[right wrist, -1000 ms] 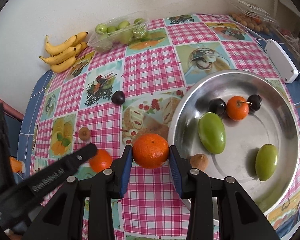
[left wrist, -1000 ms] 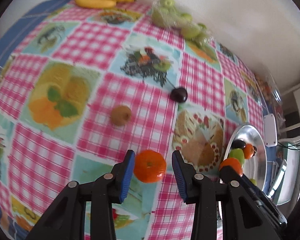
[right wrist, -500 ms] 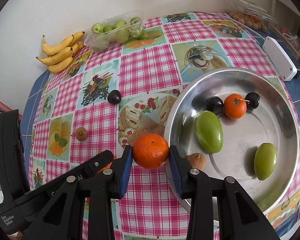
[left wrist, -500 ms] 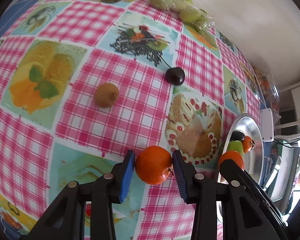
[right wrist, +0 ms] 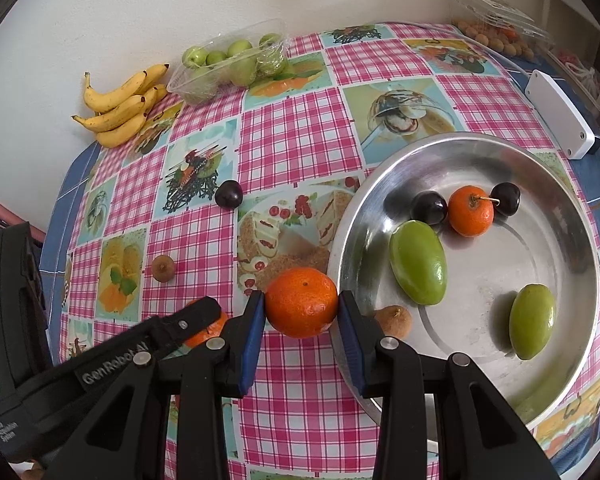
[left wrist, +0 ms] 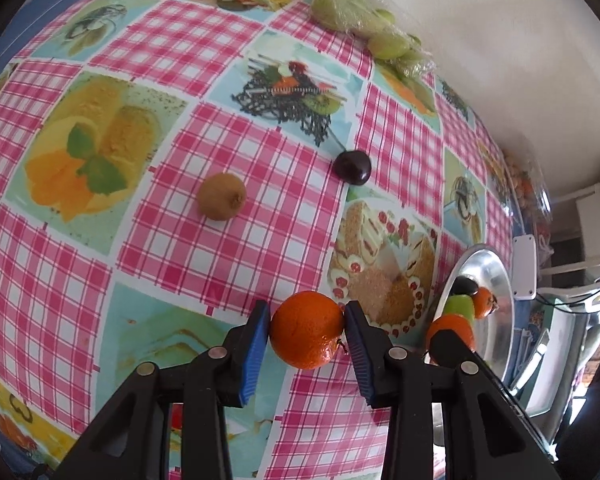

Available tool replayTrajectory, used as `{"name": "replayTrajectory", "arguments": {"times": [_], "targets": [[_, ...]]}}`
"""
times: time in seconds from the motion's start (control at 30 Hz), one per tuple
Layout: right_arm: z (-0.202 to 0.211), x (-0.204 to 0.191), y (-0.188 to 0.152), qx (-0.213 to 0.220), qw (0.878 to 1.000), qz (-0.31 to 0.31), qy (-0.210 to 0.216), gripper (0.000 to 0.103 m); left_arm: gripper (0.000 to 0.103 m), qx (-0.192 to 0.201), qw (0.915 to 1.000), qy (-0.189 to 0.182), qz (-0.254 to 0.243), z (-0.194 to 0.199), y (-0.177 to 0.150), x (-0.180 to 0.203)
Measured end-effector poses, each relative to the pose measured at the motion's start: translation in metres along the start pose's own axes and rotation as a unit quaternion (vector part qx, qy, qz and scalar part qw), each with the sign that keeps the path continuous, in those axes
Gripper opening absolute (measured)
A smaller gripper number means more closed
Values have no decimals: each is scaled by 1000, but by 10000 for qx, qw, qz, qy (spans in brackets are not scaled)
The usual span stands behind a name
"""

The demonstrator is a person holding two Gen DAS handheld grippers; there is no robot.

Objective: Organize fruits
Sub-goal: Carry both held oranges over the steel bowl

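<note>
My left gripper (left wrist: 305, 318) is shut on an orange tangerine (left wrist: 306, 336), its blue pads touching both sides, low over the checked tablecloth. My right gripper (right wrist: 300, 306) is shut on a second tangerine (right wrist: 301, 300), just left of the silver bowl (right wrist: 560, 240). The bowl holds two green fruits (right wrist: 418, 268), a small tangerine (right wrist: 470, 210) and two dark cherries (right wrist: 430, 207). A brown fruit (right wrist: 394, 320) lies at its near-left rim. On the cloth lie a dark plum (left wrist: 352, 167) and a brown kiwi-like fruit (left wrist: 221, 196).
Bananas (right wrist: 120, 106) and a clear tub of green fruit (right wrist: 232, 62) sit along the far wall. A white box (right wrist: 560, 114) with cables lies behind the bowl, beside a tub of small fruits (right wrist: 496, 26). The left gripper's body (right wrist: 100, 368) reaches close beside my right one.
The left gripper's pads, which stood apart from the tangerine on both sides, now touch it. The left camera has tipped and come nearer the cloth. The right gripper has kept still.
</note>
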State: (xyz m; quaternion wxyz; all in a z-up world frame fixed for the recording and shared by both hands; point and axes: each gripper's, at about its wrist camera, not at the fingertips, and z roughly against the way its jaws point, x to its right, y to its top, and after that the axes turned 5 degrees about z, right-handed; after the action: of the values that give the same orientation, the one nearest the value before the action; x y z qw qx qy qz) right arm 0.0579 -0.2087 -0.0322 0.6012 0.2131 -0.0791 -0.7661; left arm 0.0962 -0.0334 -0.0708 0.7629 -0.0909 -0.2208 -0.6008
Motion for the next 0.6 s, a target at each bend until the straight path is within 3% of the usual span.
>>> {"name": "replayTrajectory", "arguments": {"times": [0.33, 0.6], "targets": [[19, 1, 2, 249, 9996, -26, 96, 38, 41, 425, 9989, -141, -129, 24, 4, 15], [22, 35, 1, 245, 9983, -517, 139, 38, 41, 487, 9979, -151, -397, 29, -2, 33]]}}
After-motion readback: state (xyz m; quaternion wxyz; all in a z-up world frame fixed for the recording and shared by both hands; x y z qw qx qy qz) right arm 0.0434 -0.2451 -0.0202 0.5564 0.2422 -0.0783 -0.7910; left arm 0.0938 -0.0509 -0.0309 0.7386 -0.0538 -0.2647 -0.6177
